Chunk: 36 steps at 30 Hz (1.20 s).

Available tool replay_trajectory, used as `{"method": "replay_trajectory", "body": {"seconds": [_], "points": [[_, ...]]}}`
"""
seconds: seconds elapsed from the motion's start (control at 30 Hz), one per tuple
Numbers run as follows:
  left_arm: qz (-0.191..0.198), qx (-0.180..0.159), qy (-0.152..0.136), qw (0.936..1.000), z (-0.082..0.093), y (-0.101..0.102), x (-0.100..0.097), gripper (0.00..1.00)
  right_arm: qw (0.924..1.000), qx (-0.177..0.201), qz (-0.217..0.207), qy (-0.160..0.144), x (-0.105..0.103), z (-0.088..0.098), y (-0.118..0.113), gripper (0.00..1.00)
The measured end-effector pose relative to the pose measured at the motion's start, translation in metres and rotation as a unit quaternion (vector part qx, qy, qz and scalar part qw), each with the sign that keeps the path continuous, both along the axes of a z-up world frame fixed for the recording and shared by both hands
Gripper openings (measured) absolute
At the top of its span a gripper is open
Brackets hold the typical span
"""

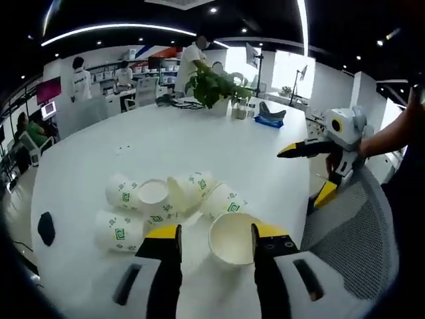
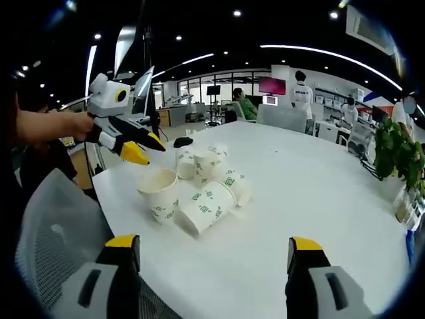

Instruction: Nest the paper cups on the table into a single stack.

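A large white table (image 1: 199,143) holds a cluster of paper cups (image 1: 169,203) near its edge, one cup (image 1: 232,239) upright, the others lying tipped. The left gripper (image 1: 216,242) hovers released above the upright cup. The right gripper (image 2: 212,256) hangs released, near the cluster.

Cups: a cluster of paper cups (image 1: 169,203) lies on the worktop (image 1: 199,146) near its edge.
Upright cup: one cup (image 2: 160,193) stands at the cluster's end nearest the mesh chair (image 2: 53,226).
Plant: a potted plant (image 1: 214,88) sits at the worktop's far side.
Dark object: it (image 1: 46,228) lies left of the cluster.
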<state>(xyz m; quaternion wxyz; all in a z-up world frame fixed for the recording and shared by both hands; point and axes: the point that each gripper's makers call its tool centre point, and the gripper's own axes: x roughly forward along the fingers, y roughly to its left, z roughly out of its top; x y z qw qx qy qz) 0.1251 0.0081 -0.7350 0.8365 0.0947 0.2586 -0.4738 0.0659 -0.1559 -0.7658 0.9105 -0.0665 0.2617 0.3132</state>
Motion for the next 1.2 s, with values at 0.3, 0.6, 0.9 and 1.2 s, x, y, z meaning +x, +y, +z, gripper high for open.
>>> {"method": "replay_trajectory", "body": {"seconds": [0.3,0.6,0.9,1.2], "points": [[-0.009,-0.011,-0.015,0.9998,0.002,0.005,-0.020,0.60,0.9995,0.024,-0.003,0.017,0.018,0.005,0.006,0.86],[-0.003,-0.013,-0.004,0.9999,0.000,0.011,-0.038,0.73,0.9979,0.031,-0.001,0.057,0.025,-0.018,0.017,0.79],[0.016,-0.045,-0.008,0.9988,0.006,0.014,-0.053,0.84,0.9954,0.048,-0.024,0.079,0.037,-0.029,0.025,0.73],[0.030,-0.048,-0.012,0.9984,0.003,0.019,-0.065,0.91,0.9897,0.083,-0.063,0.099,0.056,-0.029,0.031,0.69]]}}
